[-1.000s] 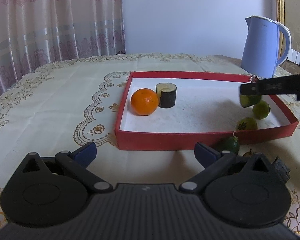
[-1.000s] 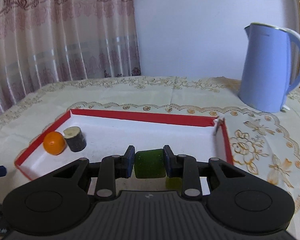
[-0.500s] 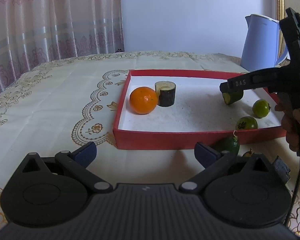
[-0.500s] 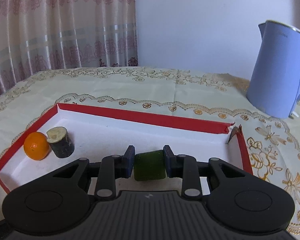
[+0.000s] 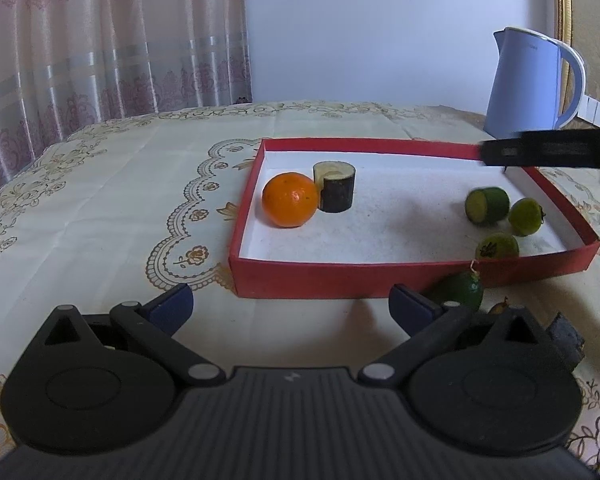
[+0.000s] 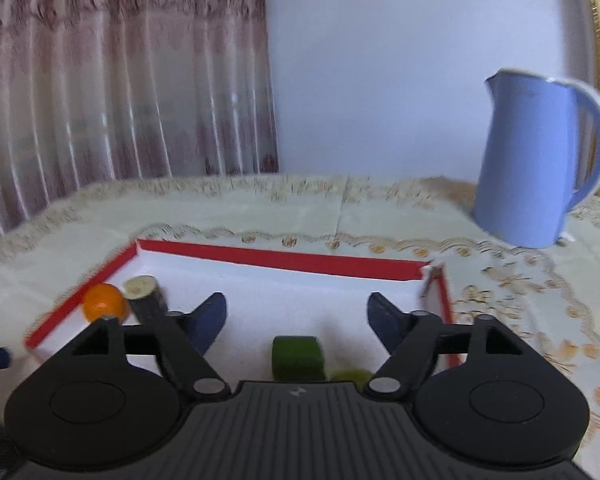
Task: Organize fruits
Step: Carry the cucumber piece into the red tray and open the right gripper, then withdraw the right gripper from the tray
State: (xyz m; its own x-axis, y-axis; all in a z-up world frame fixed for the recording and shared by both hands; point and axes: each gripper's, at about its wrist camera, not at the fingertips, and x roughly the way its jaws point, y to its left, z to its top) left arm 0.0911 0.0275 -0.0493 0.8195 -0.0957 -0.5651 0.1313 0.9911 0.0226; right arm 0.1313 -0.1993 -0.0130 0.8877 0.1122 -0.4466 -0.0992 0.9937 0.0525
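Note:
A red tray (image 5: 340,280) with a white floor holds an orange (image 5: 290,205) and a dark cut stub (image 5: 335,186) at its left end. At its right end a cut green piece (image 5: 487,205) lies beside two small green fruits (image 5: 525,216). My right gripper (image 6: 296,316) hovers over the tray with its jaws opening. The green piece (image 6: 297,358) lies on the tray floor below them, free of the pads. My left gripper (image 5: 290,304) stands open and empty in front of the tray. Another green fruit (image 5: 460,290) lies outside the tray's near wall.
A blue kettle (image 5: 532,88) stands behind the tray's far right corner on the embroidered tablecloth (image 5: 120,200). A dark block (image 5: 566,344) lies on the cloth at the near right. A curtain (image 5: 100,40) hangs behind the table.
The right gripper opened and let go of the green piece, which now lies in the tray by the two green fruits. The left gripper stayed put.

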